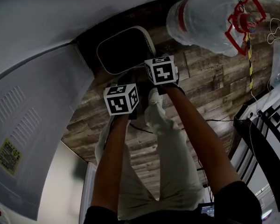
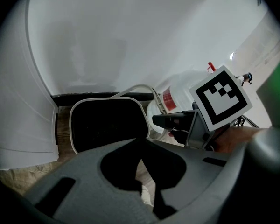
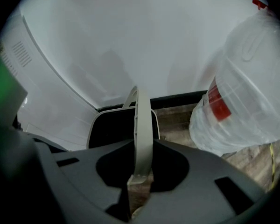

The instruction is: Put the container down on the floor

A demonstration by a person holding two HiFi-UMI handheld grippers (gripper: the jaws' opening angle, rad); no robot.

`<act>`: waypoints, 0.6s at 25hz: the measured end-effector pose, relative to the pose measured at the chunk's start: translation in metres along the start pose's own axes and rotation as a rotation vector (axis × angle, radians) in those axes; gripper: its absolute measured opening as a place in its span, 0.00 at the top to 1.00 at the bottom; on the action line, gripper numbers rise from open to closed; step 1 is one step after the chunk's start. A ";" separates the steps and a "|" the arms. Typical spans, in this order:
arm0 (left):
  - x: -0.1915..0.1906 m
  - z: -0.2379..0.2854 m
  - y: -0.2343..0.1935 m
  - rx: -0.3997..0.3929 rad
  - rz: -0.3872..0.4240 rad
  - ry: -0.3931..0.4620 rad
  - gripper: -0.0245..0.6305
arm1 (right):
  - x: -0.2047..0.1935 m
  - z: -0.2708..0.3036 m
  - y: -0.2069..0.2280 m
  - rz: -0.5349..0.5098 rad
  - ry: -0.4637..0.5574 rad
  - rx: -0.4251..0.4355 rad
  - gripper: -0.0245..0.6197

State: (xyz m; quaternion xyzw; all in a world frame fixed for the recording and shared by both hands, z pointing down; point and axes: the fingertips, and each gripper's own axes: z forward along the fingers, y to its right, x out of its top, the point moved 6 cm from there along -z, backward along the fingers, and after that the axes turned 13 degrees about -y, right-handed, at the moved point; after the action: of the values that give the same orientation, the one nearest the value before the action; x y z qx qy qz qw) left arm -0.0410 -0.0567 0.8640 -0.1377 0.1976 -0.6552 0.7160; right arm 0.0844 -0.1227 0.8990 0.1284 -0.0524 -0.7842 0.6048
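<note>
The right gripper [image 3: 140, 174] is clamped on the pale handle [image 3: 142, 129] of the white-rimmed, dark-lined container [image 1: 123, 50], which is low at the far edge of the plank floor [image 1: 210, 78]; whether it touches the floor cannot be told. A big clear water bottle [image 1: 203, 20] crowds its right side and a white appliance [image 1: 37, 78] its left. The left gripper [image 2: 141, 160] is pinched together on nothing.

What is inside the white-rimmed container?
Only black shows inside the container; no contents can be made out, and its bottom is lost in darkness.
</note>
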 end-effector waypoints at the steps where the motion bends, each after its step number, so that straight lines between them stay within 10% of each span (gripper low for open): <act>1: 0.001 0.001 0.000 -0.001 0.004 -0.002 0.94 | 0.000 0.001 0.002 0.004 0.000 -0.002 0.91; 15: 0.005 0.023 0.001 -0.013 0.027 -0.030 0.94 | -0.004 0.010 0.022 0.028 0.009 -0.031 0.90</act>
State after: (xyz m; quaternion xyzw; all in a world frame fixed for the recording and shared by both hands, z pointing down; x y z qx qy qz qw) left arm -0.0291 -0.0631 0.8830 -0.1495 0.1930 -0.6419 0.7269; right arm 0.1030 -0.1251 0.9140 0.1216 -0.0394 -0.7760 0.6177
